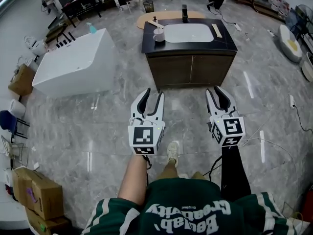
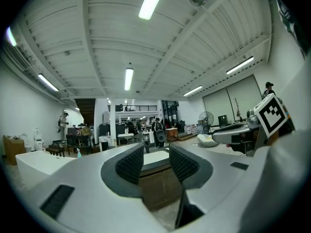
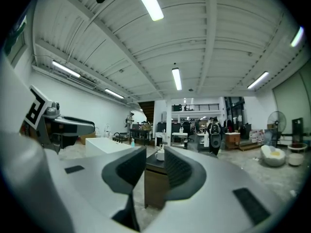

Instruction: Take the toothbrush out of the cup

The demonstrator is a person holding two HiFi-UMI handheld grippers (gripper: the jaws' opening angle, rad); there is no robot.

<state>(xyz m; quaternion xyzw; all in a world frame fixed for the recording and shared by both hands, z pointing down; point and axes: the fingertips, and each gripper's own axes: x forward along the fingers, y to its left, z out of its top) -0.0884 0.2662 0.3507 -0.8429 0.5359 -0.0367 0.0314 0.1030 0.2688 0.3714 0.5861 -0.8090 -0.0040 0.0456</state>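
A white cup (image 1: 159, 35) stands on the left end of a dark vanity top (image 1: 227, 43), beside the white basin (image 1: 189, 32). A pale toothbrush (image 1: 156, 25) sticks out of it. Both grippers hang level over the floor, well short of the vanity. My left gripper (image 1: 151, 98) is open with nothing between its jaws. My right gripper (image 1: 218, 94) is also open and empty. In the right gripper view the cup (image 3: 160, 154) shows far off between the jaws of the right gripper (image 3: 154, 160). The left gripper (image 2: 156, 155) frames the cabinet front (image 2: 154, 186).
A white bathtub (image 1: 73, 62) stands left of the vanity. Cardboard boxes (image 1: 38, 194) and a blue chair (image 1: 8, 120) line the left edge. Cables (image 1: 254, 140) trail on the marble floor at right. A black faucet (image 1: 185, 12) rises behind the basin.
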